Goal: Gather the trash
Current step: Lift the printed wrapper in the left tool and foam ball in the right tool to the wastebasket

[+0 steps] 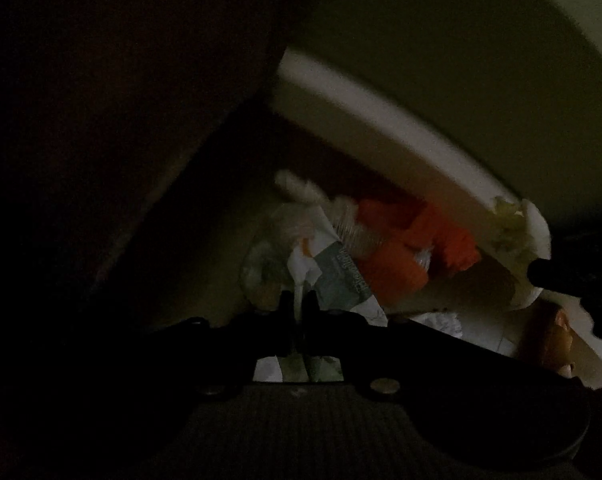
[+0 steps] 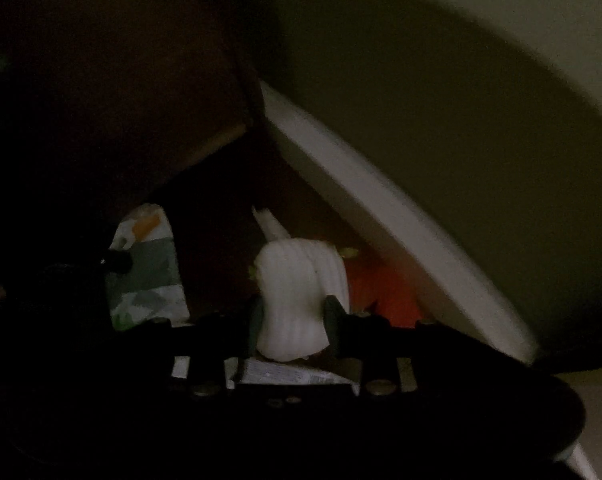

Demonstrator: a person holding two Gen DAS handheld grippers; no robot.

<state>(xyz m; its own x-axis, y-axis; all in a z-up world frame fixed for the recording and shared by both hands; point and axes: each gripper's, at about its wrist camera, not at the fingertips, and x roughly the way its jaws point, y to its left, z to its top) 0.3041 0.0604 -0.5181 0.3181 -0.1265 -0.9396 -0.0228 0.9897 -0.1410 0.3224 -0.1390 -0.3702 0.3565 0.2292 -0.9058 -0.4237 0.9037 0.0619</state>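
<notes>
Both views are dark and blurred. My left gripper (image 1: pixel 298 300) is shut on a white and grey-green printed wrapper (image 1: pixel 333 276) and holds it over a pile of trash with an orange wrapper (image 1: pixel 397 256) and crumpled white paper (image 1: pixel 301 192). My right gripper (image 2: pixel 295 312) is shut on a ribbed white paper cup or liner (image 2: pixel 301 284). It shows at the right of the left wrist view (image 1: pixel 521 232). The printed wrapper shows at the left of the right wrist view (image 2: pixel 149 272), with the left gripper's dark fingertip (image 2: pixel 119 260) on it.
A white curved rim (image 1: pixel 381 128) with a dim greenish wall behind it arcs over the trash; it also shows in the right wrist view (image 2: pixel 361 200). A dark brown panel (image 1: pixel 121 100) fills the left. A tan object (image 1: pixel 549 332) lies lower right.
</notes>
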